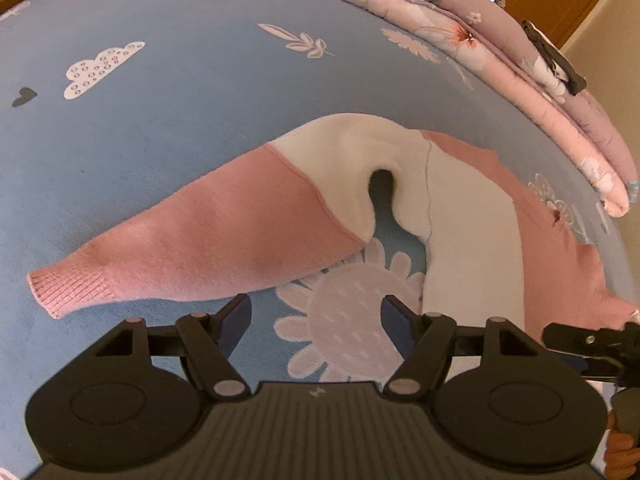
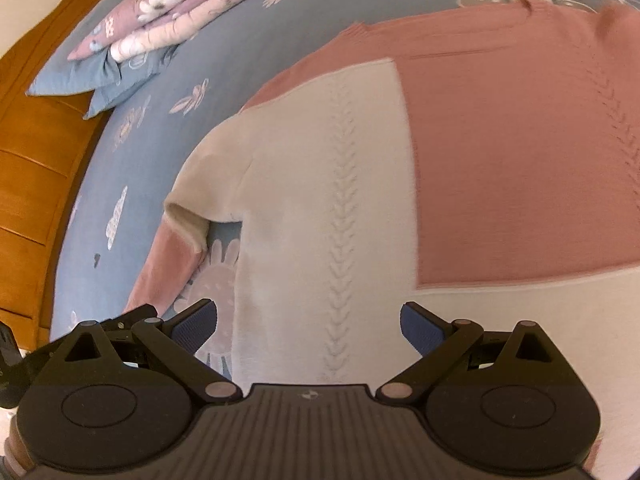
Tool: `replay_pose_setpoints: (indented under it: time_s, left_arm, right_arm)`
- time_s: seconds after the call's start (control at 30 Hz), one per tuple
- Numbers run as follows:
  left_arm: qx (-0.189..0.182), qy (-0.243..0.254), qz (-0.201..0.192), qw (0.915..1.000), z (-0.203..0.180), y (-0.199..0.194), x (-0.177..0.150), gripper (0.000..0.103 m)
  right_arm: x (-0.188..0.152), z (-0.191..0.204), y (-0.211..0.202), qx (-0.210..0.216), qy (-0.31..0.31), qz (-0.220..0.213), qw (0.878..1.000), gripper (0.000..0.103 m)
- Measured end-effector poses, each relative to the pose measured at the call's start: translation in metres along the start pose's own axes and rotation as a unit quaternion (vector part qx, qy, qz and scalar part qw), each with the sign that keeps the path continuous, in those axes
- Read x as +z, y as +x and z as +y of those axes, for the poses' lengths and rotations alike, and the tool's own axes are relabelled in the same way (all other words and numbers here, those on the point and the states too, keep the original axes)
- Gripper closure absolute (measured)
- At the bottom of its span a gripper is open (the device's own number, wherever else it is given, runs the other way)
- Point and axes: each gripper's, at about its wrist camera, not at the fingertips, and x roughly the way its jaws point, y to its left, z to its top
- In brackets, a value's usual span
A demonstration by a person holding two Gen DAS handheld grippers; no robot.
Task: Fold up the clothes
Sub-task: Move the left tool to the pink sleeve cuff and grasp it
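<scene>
A pink and white knitted sweater (image 2: 360, 184) lies flat on the blue patterned bed sheet (image 1: 180, 128). Its pink sleeve (image 1: 180, 248) stretches out to the left in the left wrist view, ending in a ribbed cuff (image 1: 60, 292). My left gripper (image 1: 316, 316) hangs open above bare sheet, between the sleeve and the sweater's body (image 1: 472, 248), holding nothing. My right gripper (image 2: 308, 326) is open over the white lower part of the sweater's body, nothing between its blue pads (image 2: 424, 326). The right gripper's fingers (image 1: 580, 340) show at the left wrist view's right edge.
A folded pink and lilac floral quilt (image 1: 520, 60) lies along the bed's far side. Blue pillows (image 2: 80, 76) rest against an orange wooden headboard (image 2: 36, 160). A small dark object (image 1: 556, 56) sits on the quilt. A hand (image 1: 620, 452) shows at the lower right.
</scene>
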Motion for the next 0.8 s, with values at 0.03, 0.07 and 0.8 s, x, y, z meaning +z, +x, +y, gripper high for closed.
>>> replay_pose_setpoints:
  time_s: [0.03, 0.07, 0.8]
  left_arm:
    - [-0.002, 0.000, -0.001, 1.0000, 0.003, 0.000, 0.002, 0.032]
    - [-0.006, 0.001, -0.001, 1.0000, 0.005, 0.001, 0.004, 0.032]
    - [-0.050, 0.025, -0.038, 0.9977, 0.063, -0.053, 0.044, 0.033]
  right_arm:
    - [0.000, 0.002, 0.002, -0.003, 0.000, 0.003, 1.000, 0.003]
    - [-0.001, 0.005, 0.004, -0.007, 0.001, 0.004, 1.000, 0.003]
    - [-0.056, 0.039, 0.024, 0.025, 0.009, 0.036, 0.999, 0.003]
